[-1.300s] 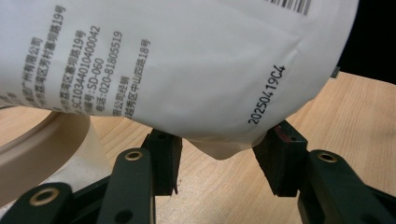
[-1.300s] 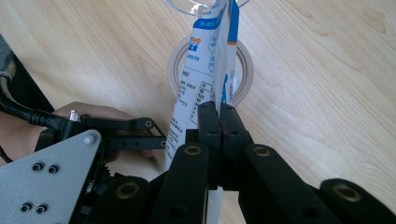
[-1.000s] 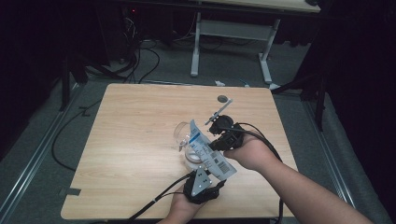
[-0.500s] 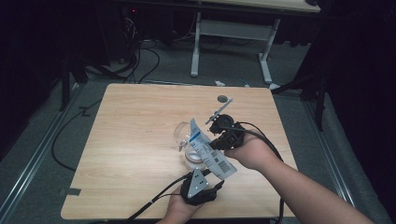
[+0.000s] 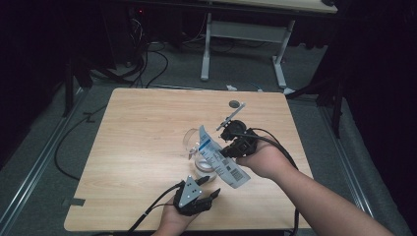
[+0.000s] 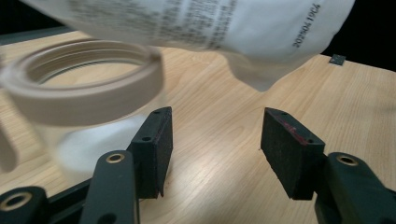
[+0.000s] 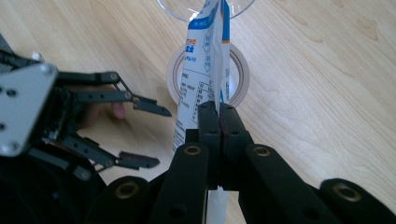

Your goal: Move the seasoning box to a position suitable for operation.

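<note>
Nearest the worktop's (image 5: 128, 147) front edge, at about six o'clock in the high view, the left claw (image 5: 209, 199) has just been opening, and its jaws now stand apart with nothing between them, close by a clear glass jar (image 5: 204, 164) and under the hanging end of a white printed pouch (image 5: 221, 160). Farther in, at about three o'clock from the jar, the right claw (image 5: 226, 147) is clamped tight on the pouch's edge and holds it tilted above the jar's mouth, while beyond them a clear bowl (image 5: 193, 140) sits mid-worktop.
</note>
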{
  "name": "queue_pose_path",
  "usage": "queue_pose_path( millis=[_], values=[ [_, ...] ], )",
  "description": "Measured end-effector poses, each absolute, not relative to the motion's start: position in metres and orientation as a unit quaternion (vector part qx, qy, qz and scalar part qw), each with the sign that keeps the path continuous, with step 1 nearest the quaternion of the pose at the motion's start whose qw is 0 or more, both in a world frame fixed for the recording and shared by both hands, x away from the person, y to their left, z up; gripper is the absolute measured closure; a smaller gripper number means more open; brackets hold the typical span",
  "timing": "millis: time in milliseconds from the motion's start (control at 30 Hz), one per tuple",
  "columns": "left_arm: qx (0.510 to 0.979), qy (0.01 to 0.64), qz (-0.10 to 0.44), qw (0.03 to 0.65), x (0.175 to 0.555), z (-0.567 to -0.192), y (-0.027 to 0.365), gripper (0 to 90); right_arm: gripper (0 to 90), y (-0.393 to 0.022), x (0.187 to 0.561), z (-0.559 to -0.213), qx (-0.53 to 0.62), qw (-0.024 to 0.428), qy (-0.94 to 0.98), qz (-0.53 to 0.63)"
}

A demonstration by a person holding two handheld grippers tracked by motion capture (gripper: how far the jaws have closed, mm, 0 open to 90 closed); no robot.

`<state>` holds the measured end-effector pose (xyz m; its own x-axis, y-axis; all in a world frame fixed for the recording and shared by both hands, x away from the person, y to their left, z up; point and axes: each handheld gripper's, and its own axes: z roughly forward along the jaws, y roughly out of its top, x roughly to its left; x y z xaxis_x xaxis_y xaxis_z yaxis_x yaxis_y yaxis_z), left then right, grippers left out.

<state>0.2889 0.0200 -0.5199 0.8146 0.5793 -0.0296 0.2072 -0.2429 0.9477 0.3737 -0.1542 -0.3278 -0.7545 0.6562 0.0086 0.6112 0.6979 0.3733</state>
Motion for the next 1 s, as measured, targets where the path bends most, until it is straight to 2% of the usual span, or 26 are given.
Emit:
queue_pose_path(
  millis=[200, 333, 500, 767, 1000],
  values=[
    [0.768, 0.265, 0.182, 0.554, 0.291, -0.520, 0.042, 43.9, 89.7, -0.155, 0.373, -0.328, 0.346, 0.064, 0.919, 0.178],
    [0.763, 0.282, 0.183, 0.553, 0.298, -0.521, 0.067, 44.0, 89.7, -0.157, 0.372, -0.328, 0.346, 0.065, 0.919, 0.180],
    [0.761, 0.306, 0.211, 0.532, 0.306, -0.522, 0.110, 44.5, 89.7, -0.159, 0.370, -0.328, 0.348, 0.065, 0.918, 0.179],
    [0.750, 0.350, 0.214, 0.518, 0.301, -0.530, 0.159, 44.9, 89.7, -0.160, 0.370, -0.328, 0.347, 0.070, 0.919, 0.176],
    [0.733, 0.368, 0.218, 0.530, 0.301, -0.525, 0.174, 44.9, 89.7, -0.164, 0.370, -0.331, 0.355, 0.069, 0.916, 0.173]
  ],
)
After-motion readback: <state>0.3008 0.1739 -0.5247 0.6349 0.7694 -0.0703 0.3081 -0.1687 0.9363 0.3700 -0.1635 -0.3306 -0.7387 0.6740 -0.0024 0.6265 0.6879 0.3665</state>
